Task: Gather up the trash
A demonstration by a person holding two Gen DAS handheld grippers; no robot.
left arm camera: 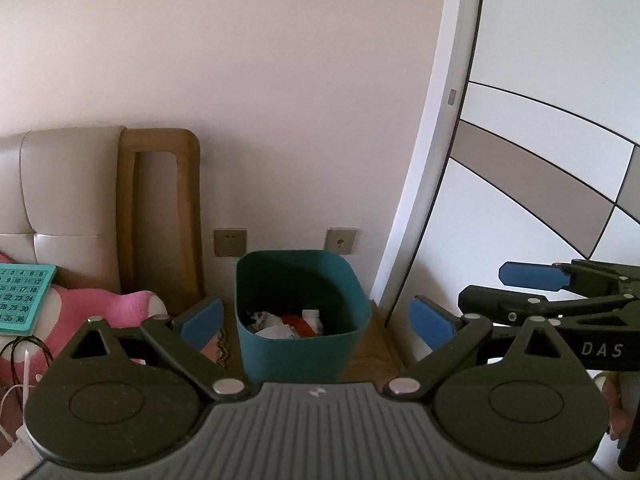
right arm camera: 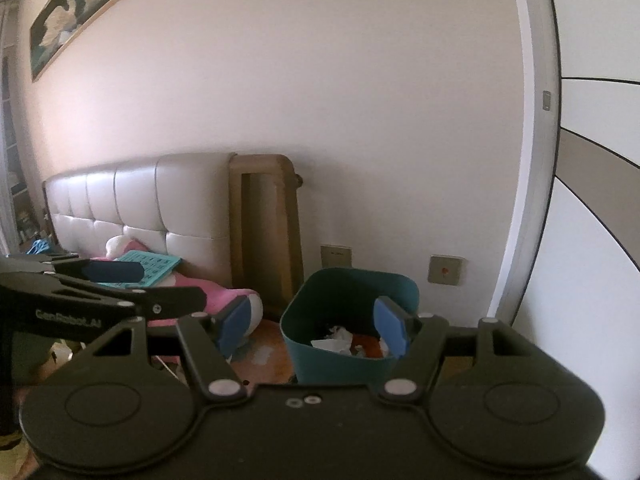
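Pink plush fabric lies at your far left on the bed, under a flat teal number board printed with rows of digits. Behind them stands the cream padded leather headboard, and beside it a tall brown wooden frame with rounded corners leans on the pale matte wall. Two square beige wall sockets sit low on that wall. Below them, on the wooden floor, stands the dark teal plastic bin, a rounded square with smooth walls, holding crumpled white paper and an orange scrap. Right of the bin runs a white door frame, then a glossy white wardrobe panel crossed by a taupe band.

Your left gripper has its blue-padded fingers spread wide, grasping nothing, the bin framed between them. Your right gripper is likewise released and bare; its right blue pad overlaps the bin's mouth in the right wrist view, though you cannot tell whether it touches the rim. In each wrist view the other gripper reaches in from the side, level with yours.
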